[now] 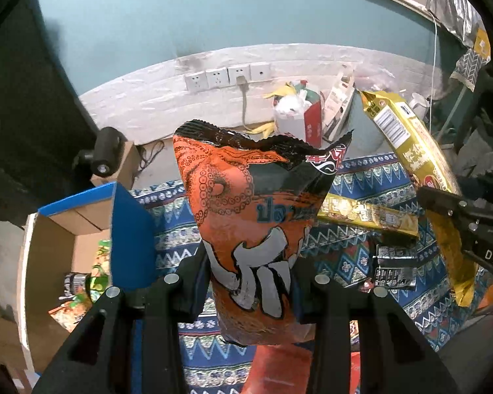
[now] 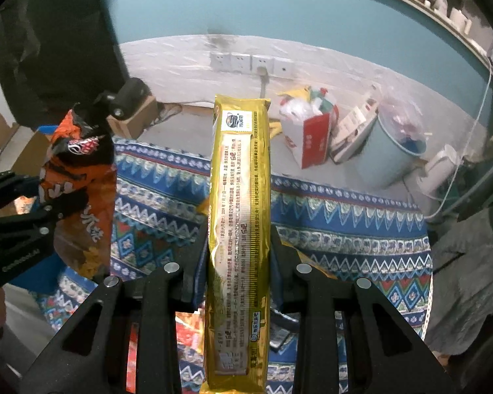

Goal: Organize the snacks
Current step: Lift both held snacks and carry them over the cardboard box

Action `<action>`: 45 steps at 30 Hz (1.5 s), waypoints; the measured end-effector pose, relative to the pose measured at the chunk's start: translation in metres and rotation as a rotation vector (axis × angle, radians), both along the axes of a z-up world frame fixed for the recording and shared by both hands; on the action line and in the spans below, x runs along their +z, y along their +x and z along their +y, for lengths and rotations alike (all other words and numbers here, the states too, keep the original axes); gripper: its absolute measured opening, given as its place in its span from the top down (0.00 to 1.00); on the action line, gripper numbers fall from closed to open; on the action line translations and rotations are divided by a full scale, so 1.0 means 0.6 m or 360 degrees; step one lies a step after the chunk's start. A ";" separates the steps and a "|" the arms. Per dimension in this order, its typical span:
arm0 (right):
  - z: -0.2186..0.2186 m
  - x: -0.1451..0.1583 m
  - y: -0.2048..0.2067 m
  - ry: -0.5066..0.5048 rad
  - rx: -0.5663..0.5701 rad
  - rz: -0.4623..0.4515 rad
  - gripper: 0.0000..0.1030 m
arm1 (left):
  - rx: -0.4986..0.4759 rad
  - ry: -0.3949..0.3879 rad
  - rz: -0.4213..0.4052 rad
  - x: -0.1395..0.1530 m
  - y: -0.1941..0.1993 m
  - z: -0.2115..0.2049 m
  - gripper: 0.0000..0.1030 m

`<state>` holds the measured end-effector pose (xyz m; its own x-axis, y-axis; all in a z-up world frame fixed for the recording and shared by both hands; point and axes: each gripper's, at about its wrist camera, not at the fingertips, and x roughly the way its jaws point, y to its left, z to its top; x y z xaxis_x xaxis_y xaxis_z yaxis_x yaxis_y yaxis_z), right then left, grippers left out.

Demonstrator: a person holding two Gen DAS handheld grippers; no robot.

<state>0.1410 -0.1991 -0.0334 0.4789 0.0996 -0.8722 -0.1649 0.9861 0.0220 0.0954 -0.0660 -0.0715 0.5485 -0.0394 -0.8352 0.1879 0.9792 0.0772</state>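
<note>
My left gripper (image 1: 251, 272) is shut on an orange and black chip bag (image 1: 249, 216) and holds it upright above the patterned blue cloth (image 1: 345, 259). The bag also shows at the left of the right wrist view (image 2: 79, 180). My right gripper (image 2: 238, 256) is shut on a long gold snack pack (image 2: 238, 213), held upright; it also shows at the right of the left wrist view (image 1: 420, 164). An open cardboard box with blue flaps (image 1: 82, 223) holds several snacks at the left. A second gold pack (image 1: 368, 216) and a dark packet (image 1: 394, 271) lie on the cloth.
A red and white carton with rubbish (image 2: 307, 128), a light blue bin (image 2: 391, 151) and a white kettle (image 2: 443, 167) stand by the wall beyond the cloth. A small brown box with a black object (image 2: 128, 105) sits at the back left. Wall sockets (image 2: 249, 62) are behind.
</note>
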 end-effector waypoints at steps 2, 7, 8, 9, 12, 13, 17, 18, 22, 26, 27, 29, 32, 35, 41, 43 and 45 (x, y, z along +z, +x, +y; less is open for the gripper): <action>0.011 0.008 -0.001 0.0002 0.0019 -0.0009 0.71 | 0.0001 0.0011 -0.0021 0.008 -0.007 0.009 0.61; 0.041 0.023 -0.001 0.0017 0.0070 -0.0026 0.71 | 0.0023 -0.0001 -0.0028 0.019 -0.019 0.037 0.61; 0.047 0.025 0.000 0.0018 0.0081 -0.0026 0.71 | 0.0032 -0.0010 -0.0022 0.022 -0.021 0.045 0.61; 0.054 0.027 0.000 0.0023 0.0090 -0.0028 0.71 | 0.0039 -0.0014 -0.0020 0.024 -0.023 0.051 0.61; 0.075 0.034 0.002 0.0038 0.0120 -0.0031 0.71 | 0.0060 -0.0021 -0.0028 0.030 -0.028 0.066 0.61; 0.083 0.036 0.002 0.0043 0.0131 -0.0033 0.71 | 0.0069 -0.0018 -0.0036 0.032 -0.030 0.072 0.61; 0.119 0.044 0.007 0.0054 0.0179 -0.0041 0.71 | 0.0104 -0.0016 -0.0059 0.041 -0.035 0.098 0.61; 0.128 0.045 0.008 0.0058 0.0193 -0.0040 0.71 | 0.0114 -0.0023 -0.0060 0.042 -0.036 0.107 0.61; 0.165 0.050 0.013 0.0078 0.0249 -0.0032 0.71 | 0.0155 -0.0042 -0.0065 0.047 -0.045 0.141 0.61; 0.204 0.054 0.018 0.0091 0.0312 -0.0028 0.71 | 0.0205 -0.0035 -0.0071 0.045 -0.052 0.176 0.61; 0.214 0.055 0.019 0.0093 0.0325 -0.0027 0.71 | 0.0223 -0.0045 -0.0065 0.044 -0.054 0.188 0.61; 0.239 0.056 0.023 0.0103 0.0359 -0.0022 0.71 | 0.0253 -0.0060 -0.0055 0.041 -0.056 0.208 0.61; 0.267 0.056 0.028 0.0119 0.0392 -0.0014 0.71 | 0.0296 -0.0078 -0.0049 0.037 -0.061 0.236 0.61; 0.297 0.055 0.031 0.0132 0.0429 -0.0008 0.71 | 0.0340 -0.0091 -0.0045 0.036 -0.065 0.262 0.61; 0.354 0.049 0.043 0.0150 0.0489 0.0014 0.71 | 0.0425 -0.0125 -0.0043 0.037 -0.077 0.317 0.61; 0.374 0.047 0.046 0.0153 0.0510 0.0020 0.71 | 0.0462 -0.0140 -0.0038 0.033 -0.082 0.339 0.61; 0.393 0.045 0.046 0.0160 0.0533 0.0026 0.71 | 0.0495 -0.0175 -0.0017 0.027 -0.085 0.358 0.61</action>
<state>0.1686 0.0367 -0.0063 0.3915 0.3344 -0.8573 -0.4775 0.8702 0.1214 0.0444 0.1488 -0.0551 0.5570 0.0418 -0.8295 -0.1216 0.9921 -0.0317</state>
